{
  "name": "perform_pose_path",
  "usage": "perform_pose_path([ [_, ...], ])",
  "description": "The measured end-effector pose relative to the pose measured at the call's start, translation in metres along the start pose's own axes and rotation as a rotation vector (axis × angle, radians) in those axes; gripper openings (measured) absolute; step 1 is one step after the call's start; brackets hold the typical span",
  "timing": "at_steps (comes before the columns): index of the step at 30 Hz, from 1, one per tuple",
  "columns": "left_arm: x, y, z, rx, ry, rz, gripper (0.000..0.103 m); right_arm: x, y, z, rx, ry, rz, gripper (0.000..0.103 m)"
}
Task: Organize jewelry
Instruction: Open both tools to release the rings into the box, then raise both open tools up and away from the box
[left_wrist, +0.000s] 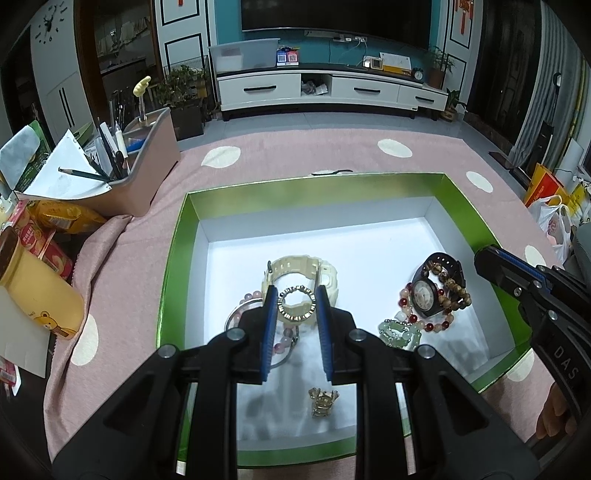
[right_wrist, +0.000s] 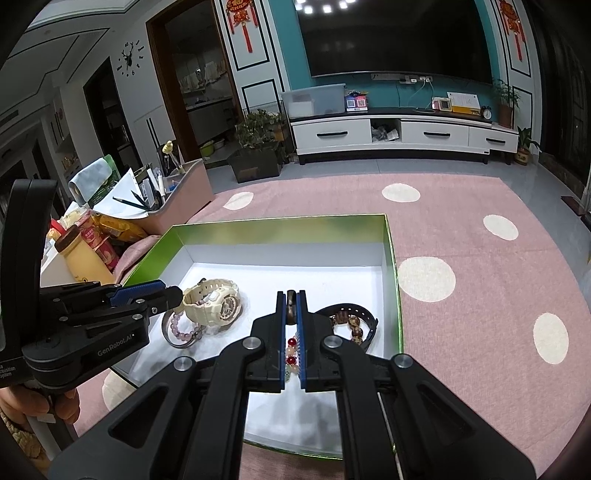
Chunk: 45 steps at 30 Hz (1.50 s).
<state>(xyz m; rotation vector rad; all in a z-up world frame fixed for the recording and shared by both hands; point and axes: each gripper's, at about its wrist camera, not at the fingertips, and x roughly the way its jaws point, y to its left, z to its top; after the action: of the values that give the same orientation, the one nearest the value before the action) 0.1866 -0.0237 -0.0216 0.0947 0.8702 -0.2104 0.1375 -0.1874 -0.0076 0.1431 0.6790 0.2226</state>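
Observation:
A green box (left_wrist: 177, 236) with a white floor holds the jewelry. My left gripper (left_wrist: 295, 295) is shut on a small rhinestone ring (left_wrist: 297, 304), held just above a cream watch (left_wrist: 295, 264) and a pink bead bracelet (left_wrist: 255, 295). A black watch (left_wrist: 424, 295) lies at the right with a wooden bead bracelet (left_wrist: 452, 284), a red and pink bead bracelet (left_wrist: 428, 326) and a green jade piece (left_wrist: 399, 330). A gold trinket (left_wrist: 323, 402) lies near the front wall. My right gripper (right_wrist: 291, 299) is shut on a small dark brown piece (right_wrist: 291, 308) that I cannot identify, left of the black strap (right_wrist: 351, 306).
The box sits on a pink cloth with cream dots (right_wrist: 461, 240). Left of it stand a pink organizer with pens (left_wrist: 147, 166), a yellow bottle (left_wrist: 40, 291) and snack packets (left_wrist: 62, 218). Plastic bags (left_wrist: 554, 218) lie at the far right. A hand (right_wrist: 33, 406) holds the left gripper's handle.

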Motion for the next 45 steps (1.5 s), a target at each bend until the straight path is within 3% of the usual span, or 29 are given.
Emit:
perform_pose_path([
  [12, 0.007, 0.001, -0.001, -0.011, 0.037, 0.000, 0.021, 0.007, -0.004, -0.001, 0.013, 0.037, -0.009, 0.007],
  [21, -0.002, 0.006, -0.001, -0.028, 0.030, 0.001, 0.049, 0.004, -0.004, -0.001, 0.021, 0.051, -0.013, 0.013],
  [23, -0.007, 0.007, 0.000, -0.031, 0.028, 0.011, 0.064, 0.001, -0.002, 0.001, 0.016, 0.054, -0.014, 0.028],
  [28, -0.025, 0.010, 0.005, -0.029, 0.020, 0.038, 0.086, -0.015, 0.005, 0.007, -0.004, 0.049, -0.037, 0.056],
  [30, -0.034, 0.011, 0.008, -0.024, 0.029, 0.063, 0.091, -0.022, 0.007, 0.012, -0.006, 0.055, -0.053, 0.077],
  [32, -0.041, 0.013, 0.011, -0.025, 0.044, 0.092, 0.101, -0.032, 0.009, 0.018, -0.008, 0.060, -0.076, 0.092],
  [33, -0.045, 0.014, 0.013, -0.029, 0.052, 0.099, 0.101, -0.035, 0.010, 0.022, -0.007, 0.064, -0.085, 0.097],
  [35, -0.055, 0.018, 0.017, -0.046, 0.064, 0.112, 0.101, -0.043, 0.012, 0.031, -0.010, 0.087, -0.108, 0.102],
  [39, -0.078, 0.020, 0.028, -0.054, 0.065, 0.113, 0.101, -0.055, 0.019, 0.045, -0.033, 0.128, -0.152, 0.102],
  [45, -0.105, 0.020, 0.039, -0.063, 0.055, 0.128, 0.101, -0.074, 0.024, 0.062, -0.027, 0.131, -0.141, 0.102],
])
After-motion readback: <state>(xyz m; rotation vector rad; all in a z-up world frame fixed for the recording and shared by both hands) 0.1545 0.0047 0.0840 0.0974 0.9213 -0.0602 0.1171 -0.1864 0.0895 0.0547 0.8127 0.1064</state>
